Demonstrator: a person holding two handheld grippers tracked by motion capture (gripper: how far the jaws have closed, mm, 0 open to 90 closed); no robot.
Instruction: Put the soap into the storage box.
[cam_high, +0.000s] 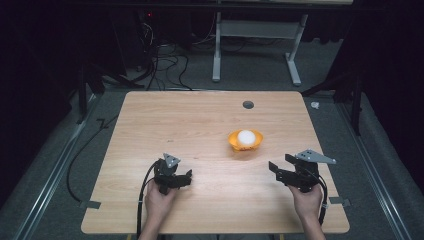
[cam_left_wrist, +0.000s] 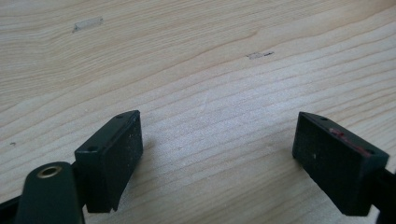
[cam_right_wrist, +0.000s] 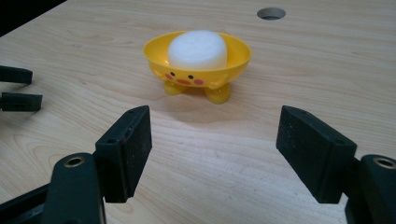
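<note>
A small yellow bowl (cam_high: 245, 142) with a chick face and little feet stands on the wooden table (cam_high: 200, 125), right of centre. A white round foam-like piece (cam_high: 246, 136) lies in it. In the right gripper view the bowl (cam_right_wrist: 201, 72) and the white piece (cam_right_wrist: 197, 49) sit just ahead of my right gripper (cam_right_wrist: 215, 121), which is open and holds nothing. My left gripper (cam_left_wrist: 218, 126) is open too, over bare wood. From above, the left gripper (cam_high: 188, 178) is near the front left, and the right gripper (cam_high: 274, 170) is front right of the bowl.
A round cable hole (cam_high: 248, 104) sits in the table near its far edge. Two small tape marks (cam_left_wrist: 88, 23) lie on the wood ahead of the left gripper. Cables (cam_high: 165, 65) and a white desk frame (cam_high: 255, 35) are on the floor beyond.
</note>
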